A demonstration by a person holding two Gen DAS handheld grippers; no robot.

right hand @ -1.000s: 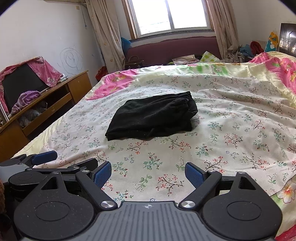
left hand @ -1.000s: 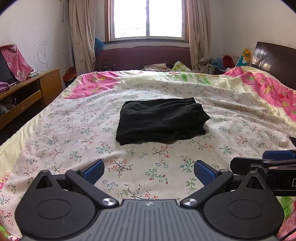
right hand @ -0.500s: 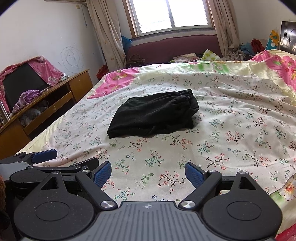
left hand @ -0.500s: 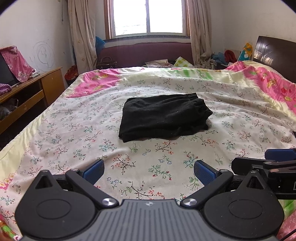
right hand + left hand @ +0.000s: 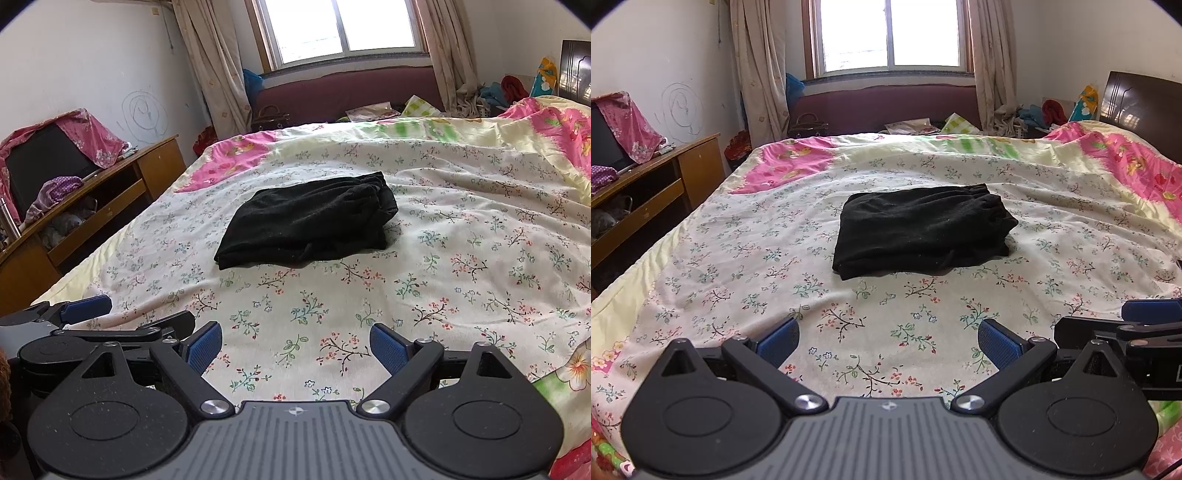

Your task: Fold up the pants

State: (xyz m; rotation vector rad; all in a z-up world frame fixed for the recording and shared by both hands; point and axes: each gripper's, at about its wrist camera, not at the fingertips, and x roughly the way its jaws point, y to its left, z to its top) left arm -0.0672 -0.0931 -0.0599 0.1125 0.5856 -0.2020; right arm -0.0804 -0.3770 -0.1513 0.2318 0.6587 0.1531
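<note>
The black pants lie folded into a compact rectangle in the middle of the floral bed sheet; they also show in the right wrist view. My left gripper is open and empty, held well back from the pants near the bed's front edge. My right gripper is open and empty too, equally far back. Each gripper shows at the edge of the other's view: the right one and the left one.
A wooden desk with a cloth-covered TV stands left of the bed. A dark headboard is at the right. A window with curtains and a maroon bench with clutter lie beyond the bed.
Both grippers have drawn back and tilted slightly, so the pants sit a little higher and farther in both views. The pants have not moved. Both grippers stay open.
</note>
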